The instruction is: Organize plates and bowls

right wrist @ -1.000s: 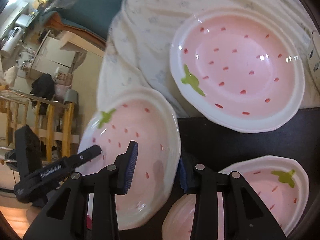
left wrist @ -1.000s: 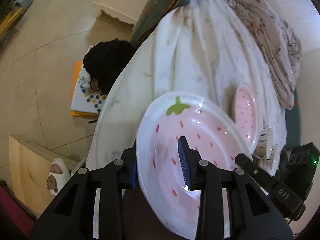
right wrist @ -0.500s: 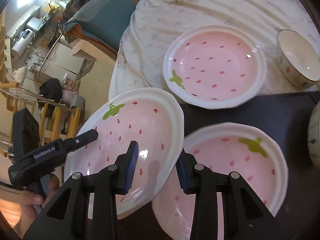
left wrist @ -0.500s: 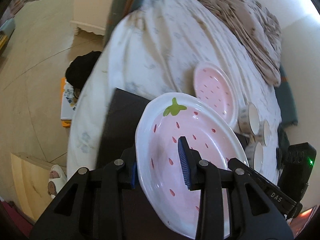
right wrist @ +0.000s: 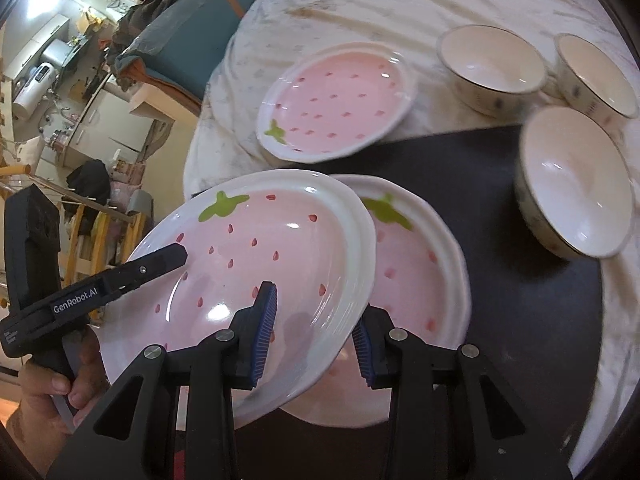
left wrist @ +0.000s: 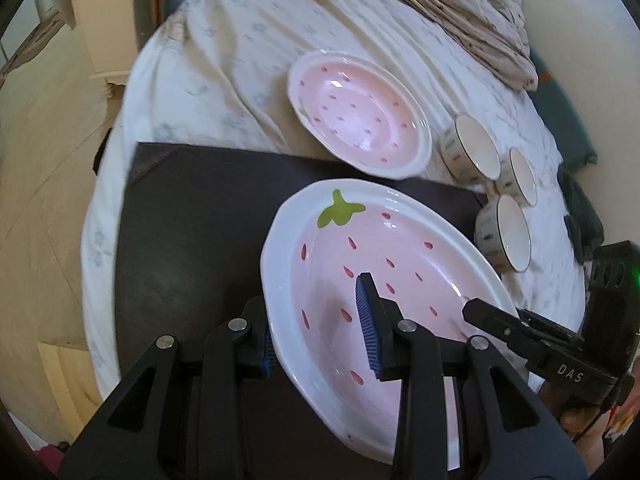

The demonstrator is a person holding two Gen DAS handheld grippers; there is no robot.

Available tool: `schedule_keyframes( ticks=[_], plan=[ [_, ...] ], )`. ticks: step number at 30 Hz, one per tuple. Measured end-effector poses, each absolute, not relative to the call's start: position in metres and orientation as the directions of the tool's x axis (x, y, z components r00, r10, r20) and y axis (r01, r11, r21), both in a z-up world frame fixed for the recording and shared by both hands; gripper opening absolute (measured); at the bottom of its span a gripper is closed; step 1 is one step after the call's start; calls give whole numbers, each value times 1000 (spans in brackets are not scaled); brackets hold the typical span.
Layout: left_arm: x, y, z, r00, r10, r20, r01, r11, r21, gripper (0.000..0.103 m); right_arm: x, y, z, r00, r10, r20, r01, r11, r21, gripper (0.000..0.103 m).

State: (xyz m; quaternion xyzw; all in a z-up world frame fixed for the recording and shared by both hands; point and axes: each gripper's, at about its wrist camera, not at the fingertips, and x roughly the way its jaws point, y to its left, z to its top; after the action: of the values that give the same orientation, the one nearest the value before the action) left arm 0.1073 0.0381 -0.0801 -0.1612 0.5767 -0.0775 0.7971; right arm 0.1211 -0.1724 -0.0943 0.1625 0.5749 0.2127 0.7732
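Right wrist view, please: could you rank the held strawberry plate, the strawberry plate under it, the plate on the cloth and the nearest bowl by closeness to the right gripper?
1. Held strawberry plate, its rim between the right gripper pads.
2. Lower strawberry plate, on the dark board beneath, slightly right.
3. Nearest bowl, right, and cloth plate, ahead: too close to call.

left tongs: matte black frame, silver screws, ribbed blue pads
right tongs: same black arms, blue ribbed pads
markings: white "GenRobot.AI" and "DAS" lettering
light: small green glow
left hand: bare skin
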Motion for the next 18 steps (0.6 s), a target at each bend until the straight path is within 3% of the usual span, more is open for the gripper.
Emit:
schedule_keyframes(
  ticks=[18],
  plan=[
    [107, -2, -103, 284, -195, -939, -56, 974, -219, 33, 113, -212, -128, 213, 528, -822, -68, 848, 526, 39]
  ],
)
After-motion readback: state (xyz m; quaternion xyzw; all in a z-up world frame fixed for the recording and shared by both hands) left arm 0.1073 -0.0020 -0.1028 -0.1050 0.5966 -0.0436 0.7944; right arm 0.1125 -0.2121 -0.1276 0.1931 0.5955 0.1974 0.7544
